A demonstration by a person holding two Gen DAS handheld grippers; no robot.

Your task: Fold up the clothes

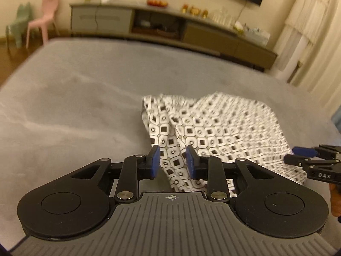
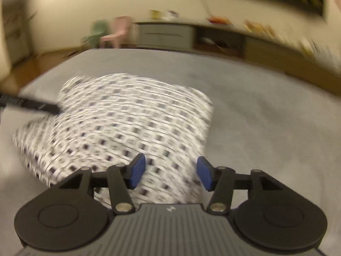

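A white garment with a black square print (image 1: pixel 215 132) lies rumpled on the grey bed (image 1: pixel 74 106). In the left wrist view my left gripper (image 1: pixel 173 161) hovers over the garment's near left part, its blue pads apart with no cloth pinched between them. The right gripper (image 1: pixel 298 154) shows at the right edge of that view, over the garment's right side. In the right wrist view, which is motion-blurred, the garment (image 2: pixel 119 123) fills the middle and my right gripper (image 2: pixel 171 173) stands open above its near edge. The left gripper's black tip (image 2: pixel 32 104) reaches in from the left.
The grey bed (image 2: pixel 266 128) stretches bare to the left and far side. Beyond its far edge runs a long low cabinet (image 1: pixel 170 25) with small items on top. A pink chair (image 1: pixel 44 19) and a green chair (image 1: pixel 18 25) stand at the back left. Curtains (image 1: pixel 309 32) hang at right.
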